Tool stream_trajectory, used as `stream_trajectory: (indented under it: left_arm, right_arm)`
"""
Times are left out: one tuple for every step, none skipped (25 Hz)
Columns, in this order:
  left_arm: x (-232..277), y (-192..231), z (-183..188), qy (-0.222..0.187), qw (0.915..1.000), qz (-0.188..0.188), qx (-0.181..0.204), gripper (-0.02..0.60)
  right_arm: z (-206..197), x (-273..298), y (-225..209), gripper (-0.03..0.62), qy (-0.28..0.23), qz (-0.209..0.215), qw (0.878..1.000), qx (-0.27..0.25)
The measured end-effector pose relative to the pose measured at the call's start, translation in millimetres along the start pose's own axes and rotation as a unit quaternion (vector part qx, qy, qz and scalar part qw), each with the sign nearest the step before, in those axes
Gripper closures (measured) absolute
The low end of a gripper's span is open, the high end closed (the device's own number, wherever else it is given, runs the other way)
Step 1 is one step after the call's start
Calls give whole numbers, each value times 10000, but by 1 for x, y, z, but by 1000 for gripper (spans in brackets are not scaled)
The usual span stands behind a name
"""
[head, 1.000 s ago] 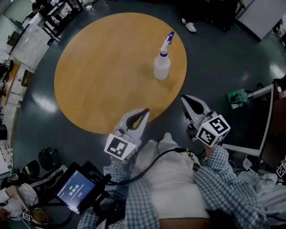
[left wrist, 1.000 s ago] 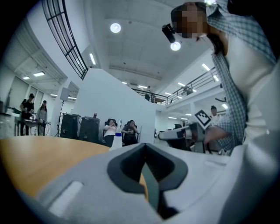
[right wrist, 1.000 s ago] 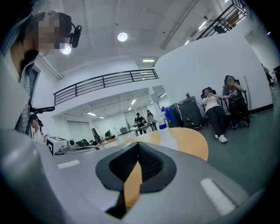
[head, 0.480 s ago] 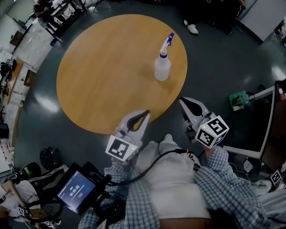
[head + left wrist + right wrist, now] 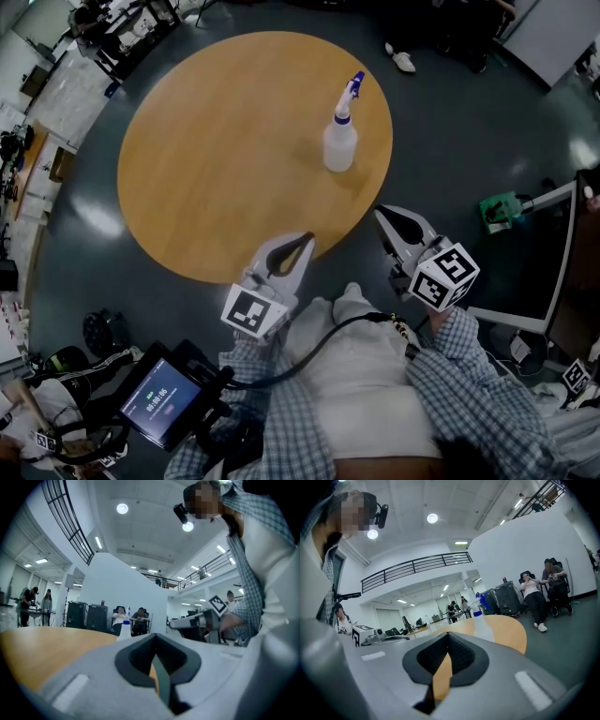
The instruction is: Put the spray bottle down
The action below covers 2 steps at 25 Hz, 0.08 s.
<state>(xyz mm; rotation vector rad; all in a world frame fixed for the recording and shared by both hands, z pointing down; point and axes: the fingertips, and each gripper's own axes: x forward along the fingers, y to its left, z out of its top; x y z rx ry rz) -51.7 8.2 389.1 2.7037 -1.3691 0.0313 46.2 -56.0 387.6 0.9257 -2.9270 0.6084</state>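
Smooth matt wooden table (image 5: 216,159), translucent plastic spray bottle (image 5: 339,142), glossy dark floor (image 5: 450,141), checked cloth sleeve (image 5: 478,394)

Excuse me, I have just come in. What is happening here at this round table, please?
A person holds the left hand-held gripper and the right hand-held gripper by the near edge of a round wooden table. Both are shut and empty. The spray bottle stands upright on the table, toward its far right side, and nothing touches it. So the bottle is already put down, and both grippers are well apart from it.
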Motion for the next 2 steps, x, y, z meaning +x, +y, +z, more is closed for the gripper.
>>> stream_trajectory:
  left_arm:
    - [0, 0, 0, 4, 10000, 5, -7, 580]
    - [0, 0, -1, 9, 10000, 10, -14, 580]
  right_arm:
    - [0, 0, 0, 591, 5, -1, 10000, 1]
    - [0, 0, 0, 591, 9, -1, 10000, 1]
